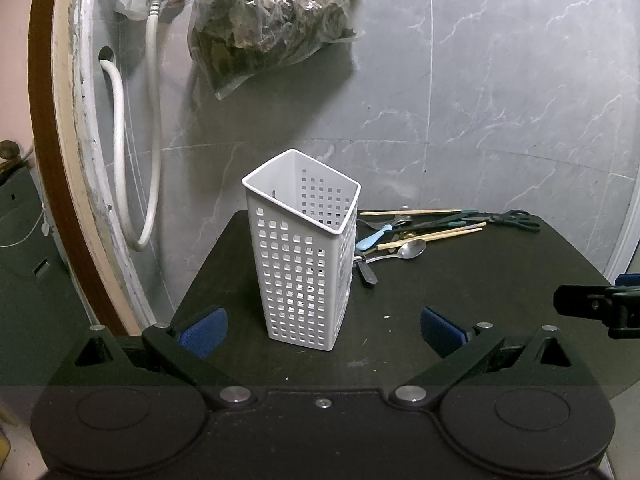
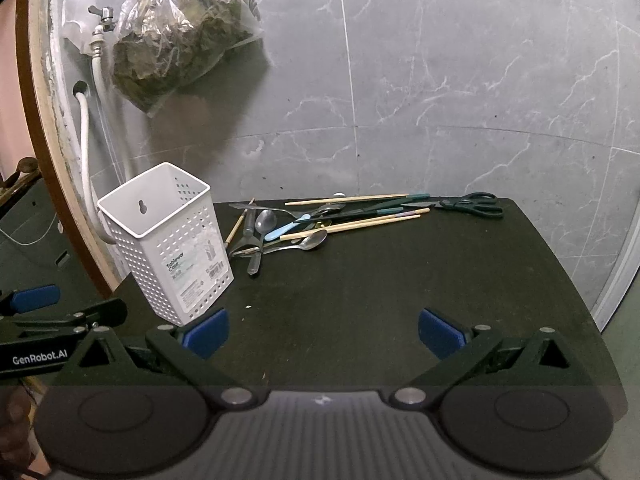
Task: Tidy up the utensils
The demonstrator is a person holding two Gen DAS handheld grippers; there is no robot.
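A white perforated utensil holder (image 1: 304,256) stands upright and empty on the black table (image 1: 460,304); it also shows in the right wrist view (image 2: 172,240). A pile of utensils lies behind it: a metal spoon (image 1: 412,249), wooden chopsticks (image 1: 436,234), a light-blue-handled piece (image 1: 374,238) and dark scissors (image 1: 516,218). The right wrist view shows the pile too, with a spoon (image 2: 314,241), chopsticks (image 2: 360,224) and scissors (image 2: 474,203). My left gripper (image 1: 322,330) is open just in front of the holder. My right gripper (image 2: 324,332) is open and empty over the table's front.
A grey marble wall stands behind the table. A plastic bag of dark leaves (image 1: 268,28) hangs on it, next to a tap with a white hose (image 1: 154,128). The table's edges drop off at left and right.
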